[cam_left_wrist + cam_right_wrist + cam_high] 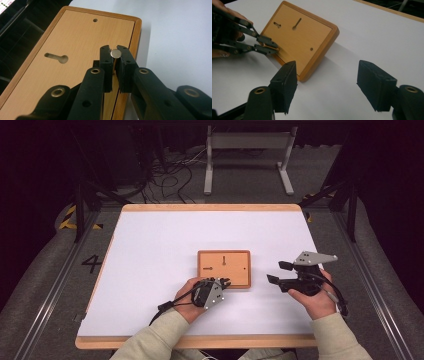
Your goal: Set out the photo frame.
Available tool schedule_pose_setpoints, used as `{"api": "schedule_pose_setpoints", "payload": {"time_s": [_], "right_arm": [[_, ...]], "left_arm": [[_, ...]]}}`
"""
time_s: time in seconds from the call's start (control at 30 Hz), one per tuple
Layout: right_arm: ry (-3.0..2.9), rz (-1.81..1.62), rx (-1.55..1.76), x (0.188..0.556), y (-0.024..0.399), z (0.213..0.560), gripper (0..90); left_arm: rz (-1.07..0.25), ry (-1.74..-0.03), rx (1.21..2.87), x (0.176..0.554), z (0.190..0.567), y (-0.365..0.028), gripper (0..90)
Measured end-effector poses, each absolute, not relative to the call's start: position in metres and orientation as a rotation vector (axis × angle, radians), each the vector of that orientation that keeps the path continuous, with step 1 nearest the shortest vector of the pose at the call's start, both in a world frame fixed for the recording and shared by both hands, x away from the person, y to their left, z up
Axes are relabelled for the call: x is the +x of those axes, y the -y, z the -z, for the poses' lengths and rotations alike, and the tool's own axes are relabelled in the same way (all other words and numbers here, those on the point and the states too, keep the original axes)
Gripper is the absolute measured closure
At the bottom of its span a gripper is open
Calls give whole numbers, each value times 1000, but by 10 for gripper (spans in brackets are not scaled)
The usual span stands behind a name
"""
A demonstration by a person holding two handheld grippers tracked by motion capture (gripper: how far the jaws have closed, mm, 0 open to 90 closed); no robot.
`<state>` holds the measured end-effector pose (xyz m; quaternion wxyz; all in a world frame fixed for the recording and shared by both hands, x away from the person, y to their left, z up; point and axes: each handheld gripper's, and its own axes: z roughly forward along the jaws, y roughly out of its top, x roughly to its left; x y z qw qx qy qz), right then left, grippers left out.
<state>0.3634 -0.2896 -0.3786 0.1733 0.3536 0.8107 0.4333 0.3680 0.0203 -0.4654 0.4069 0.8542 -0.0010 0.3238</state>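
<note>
Between the left gripper's (114,53) fingers (106,58), which stand narrow and pinched together, sits a small metal pin (115,53), held over the near edge of the wooden board (235,262) on the tabletop (150,250). Seating it in a hole seems the step in hand, needing careful alignment. Off to the side, the right gripper's (328,86) fingers (375,85) gape wide, holding nothing.

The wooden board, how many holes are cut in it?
3. On the wooden board, a keyhole slot sits nearest the left tongs, a long slot lies beside it, and a small round hole sits toward the other end. The tongs may hide more.
</note>
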Motion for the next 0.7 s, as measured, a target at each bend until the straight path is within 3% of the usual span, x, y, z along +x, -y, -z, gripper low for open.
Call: {"api": "schedule_pose_setpoints", "payload": {"time_s": [0.7], "right_arm": [[-2512, -1133, 1115, 443, 231, 396, 218]], "left_arm": [[-835, 12, 2155, 365, 466, -20, 836]]}}
